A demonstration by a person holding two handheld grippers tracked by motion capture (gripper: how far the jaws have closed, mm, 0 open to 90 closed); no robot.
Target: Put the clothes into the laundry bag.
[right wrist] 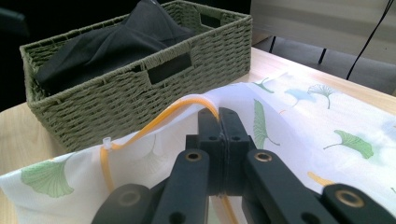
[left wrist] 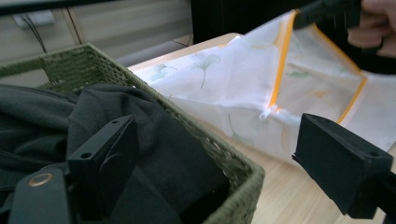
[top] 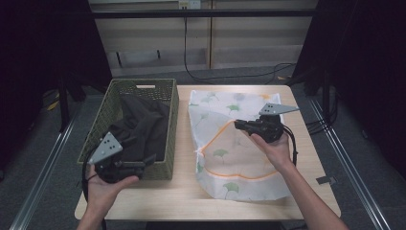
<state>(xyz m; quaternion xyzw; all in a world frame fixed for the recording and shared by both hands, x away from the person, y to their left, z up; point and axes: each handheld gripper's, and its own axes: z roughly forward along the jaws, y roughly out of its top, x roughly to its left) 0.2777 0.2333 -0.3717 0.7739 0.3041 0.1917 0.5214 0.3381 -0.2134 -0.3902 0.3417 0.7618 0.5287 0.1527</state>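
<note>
garment: dark cloth (top: 143, 127) bunched in the green wicker basket (top: 170, 125), which sits at the table's left side; part of it is heaped toward the near end under my left gripper (top: 149, 160).
bag: white mesh laundry bag (top: 225, 158) with ginkgo-leaf print and orange zipper trim (left wrist: 281, 60), lying flat on the table (top: 306, 163) just beside the basket, to its right.
right gripper: my right gripper (right wrist: 219, 122) is clamped on the orange trim at the bag's mouth, lifting that edge clear of the lower layer so the opening gapes toward the basket.
left gripper: jaws spread wide, nothing between them. One jaw sits over the dark cloth, the other out past the basket's rim toward the bag. No contact with the cloth that I can see.
step: my read – bag mouth is held open, garment not yet picked. Loading hasn't started.
next: bring the left jaws down into the heaped fold at the near end, pinch a thick bunch, lift clear of the rim, carry across into the open mouth. Right has to keep the trim raised.
risk: cloth snagging on the wicker rim; thin pinch slipping out.
</note>
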